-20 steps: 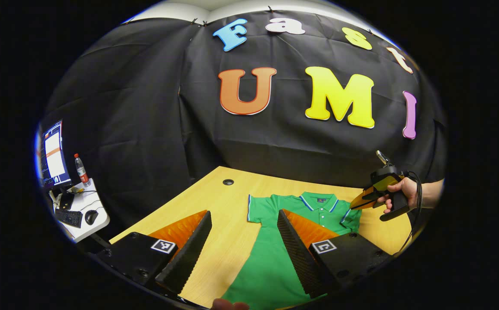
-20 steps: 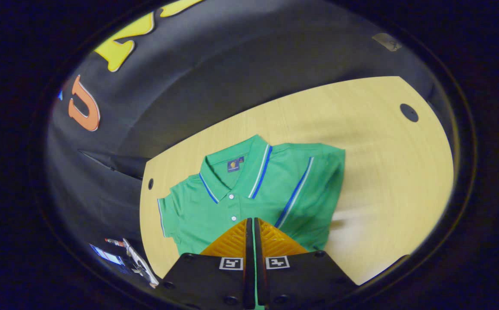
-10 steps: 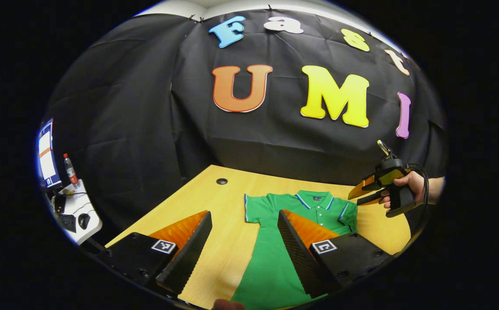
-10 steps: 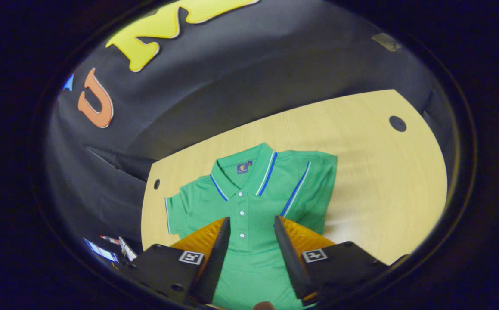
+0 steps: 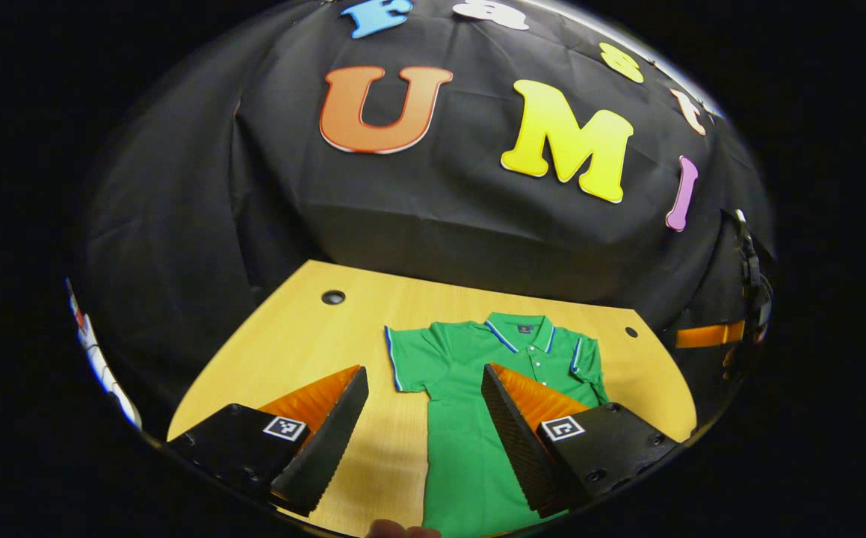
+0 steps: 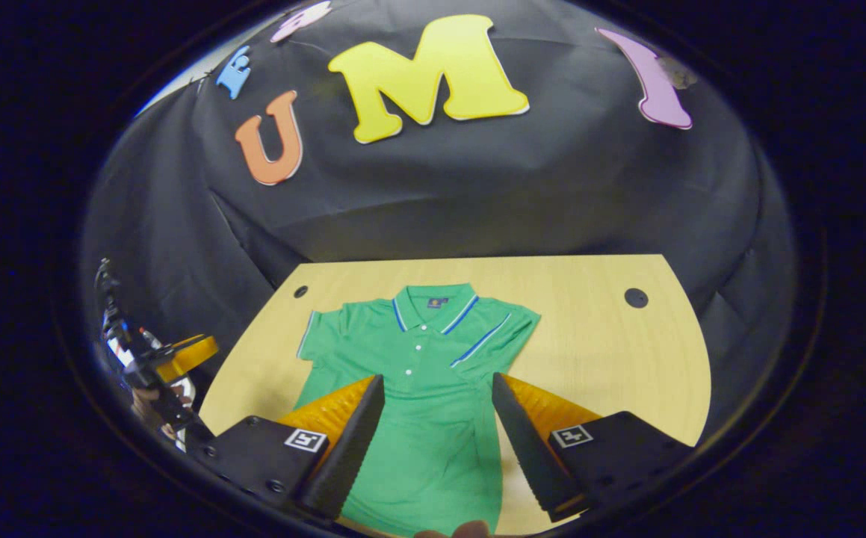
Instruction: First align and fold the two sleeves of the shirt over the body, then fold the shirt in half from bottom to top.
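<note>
Left gripper view: left claw (image 5: 424,418) spread wide, holding nothing, above the near part of the pale wooden worktop (image 5: 291,351). Green short-sleeved polo shirt with blue-and-white trim (image 5: 477,373) lies flat, collar at the far side, one sleeve spread out to the left, the right one folded over the body. Right gripper view: right claw (image 6: 436,430) wide apart, empty, over the shirt's (image 6: 418,373) lower body. Left claw (image 6: 178,359) at the far left edge; its opening cannot be judged there.
</note>
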A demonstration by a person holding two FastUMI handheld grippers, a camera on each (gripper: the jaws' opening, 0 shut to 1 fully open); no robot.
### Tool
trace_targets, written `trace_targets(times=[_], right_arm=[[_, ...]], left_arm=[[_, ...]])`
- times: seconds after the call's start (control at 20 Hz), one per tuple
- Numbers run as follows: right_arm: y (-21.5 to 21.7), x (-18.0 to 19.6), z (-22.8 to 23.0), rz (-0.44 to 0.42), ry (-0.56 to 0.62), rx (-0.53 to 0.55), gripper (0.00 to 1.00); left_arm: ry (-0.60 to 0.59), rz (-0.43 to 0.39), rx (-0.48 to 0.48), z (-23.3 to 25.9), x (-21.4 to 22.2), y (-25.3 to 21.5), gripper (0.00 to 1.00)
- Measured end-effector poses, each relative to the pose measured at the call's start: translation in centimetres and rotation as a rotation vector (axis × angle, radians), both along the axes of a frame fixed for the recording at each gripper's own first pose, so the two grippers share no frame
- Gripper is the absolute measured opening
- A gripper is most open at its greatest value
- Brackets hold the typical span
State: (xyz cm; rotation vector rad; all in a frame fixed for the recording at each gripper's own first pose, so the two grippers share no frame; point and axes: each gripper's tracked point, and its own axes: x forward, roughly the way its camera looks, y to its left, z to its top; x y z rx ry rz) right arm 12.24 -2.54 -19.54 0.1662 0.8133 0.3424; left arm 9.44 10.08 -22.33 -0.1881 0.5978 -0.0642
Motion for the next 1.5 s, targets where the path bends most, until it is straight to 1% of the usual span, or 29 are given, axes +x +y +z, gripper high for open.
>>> trace_targets(times=[0.05,0.1,0.15,0.25,0.35,0.4,0.45,0.5,0.6,0.65,0.7,0.75,0.85,0.9,0.95,1.0,1.05,1.15,1.2,1.25,1.3,1.35,1.4,1.45,1.5], right_arm=[[-0.3,-1.3,0.1,0.015,-0.003,0.004,0.94],[-0.7,-2.4,0.3,0.031,-0.010,-0.001,0.94],[-1.2,-3.2,0.4,0.032,-0.024,-0.019,0.94],[-2.3,-4.7,0.0,0.035,-0.050,-0.075,0.94],[-2.1,-6.8,-1.3,0.057,-0.024,-0.098,0.94],[-1.9,-7.8,-1.7,0.071,-0.008,-0.087,0.94],[-1.7,-8.7,-2.2,0.071,0.011,-0.071,0.94],[-1.6,-9.4,-2.7,0.060,0.033,-0.048,0.94],[-2.3,-10.5,-4.1,0.028,0.094,-0.030,0.94],[-2.8,-10.9,-4.5,0.013,0.110,-0.032,0.89],[-3.3,-11.0,-4.8,0.001,0.117,-0.036,0.89],[-3.9,-11.1,-5.0,-0.009,0.122,-0.044,0.94],[-5.0,-10.9,-5.0,-0.037,0.126,-0.047,0.94],[-5.5,-10.7,-5.1,-0.056,0.132,-0.041,0.89],[-5.8,-10.7,-5.4,-0.080,0.146,-0.026,0.89],[-5.9,-10.7,-5.7,-0.107,0.163,-0.003,0.94],[-6.1,-10.7,-5.9,-0.129,0.178,0.017,0.94],[-6.2,-10.9,-6.3,-0.150,0.197,0.035,0.94],[-6.4,-11.0,-6.3,-0.149,0.199,0.033,0.94],[-6.6,-11.1,-6.4,-0.145,0.196,0.026,0.94],[-6.8,-11.0,-6.3,-0.142,0.190,0.019,0.94],[-7.1,-11.2,-6.2,-0.141,0.186,0.014,0.94],[-7.4,-11.2,-6.2,-0.146,0.184,0.013,0.94],[-7.6,-11.2,-6.2,-0.156,0.187,0.019,0.94],[-7.9,-11.4,-6.3,-0.170,0.193,0.028,0.94]], left_arm=[[0.044,0.000,-0.055,-1.0,0.7,0.1,0.98],[0.128,-0.002,-0.106,-2.7,1.0,0.1,0.98],[0.229,0.005,-0.149,-4.2,0.9,0.3,0.98],[0.370,0.033,-0.250,-6.6,1.9,0.9,0.98],[0.461,0.070,-0.384,-8.3,3.9,0.8,0.98],[0.499,0.088,-0.443,-9.1,5.0,0.8,0.98],[0.539,0.094,-0.478,-10.2,6.0,0.8,0.98],[0.590,0.074,-0.488,-11.2,6.5,1.0,0.98],[0.638,0.064,-0.506,-12.6,8.3,1.8,0.98],[0.645,0.065,-0.534,-12.9,9.5,1.9,0.98],[0.652,0.072,-0.539,-13.5,10.4,2.1,0.97],[0.662,0.074,-0.526,-14.3,10.7,2.4,0.97],[0.685,0.067,-0.492,-15.7,11.0,2.5,0.97],[0.701,0.067,-0.484,-16.1,10.9,2.4,0.96],[0.688,0.056,-0.504,-16.0,11.4,1.8,0.96],[0.688,0.044,-0.513,-15.9,11.6,1.3,0.94],[0.695,0.027,-0.515,-16.1,11.5,0.8,0.94],[0.722,0.000,-0.523,-16.5,11.3,-0.4,0.90],[0.727,-0.008,-0.515,-16.5,11.3,-0.8,0.82],[0.728,-0.011,-0.496,-16.9,11.5,-0.7,0.78],[0.732,-0.009,-0.480,-17.2,11.6,-0.8,0.66],[0.738,0.009,-0.455,-17.6,11.5,-0.5,0.61],[0.747,0.040,-0.424,-17.9,11.4,0.2,0.41],[0.754,0.057,-0.427,-18.1,11.4,0.3,0.25],[0.752,0.067,-0.452,-17.9,11.5,0.0,0.09]])
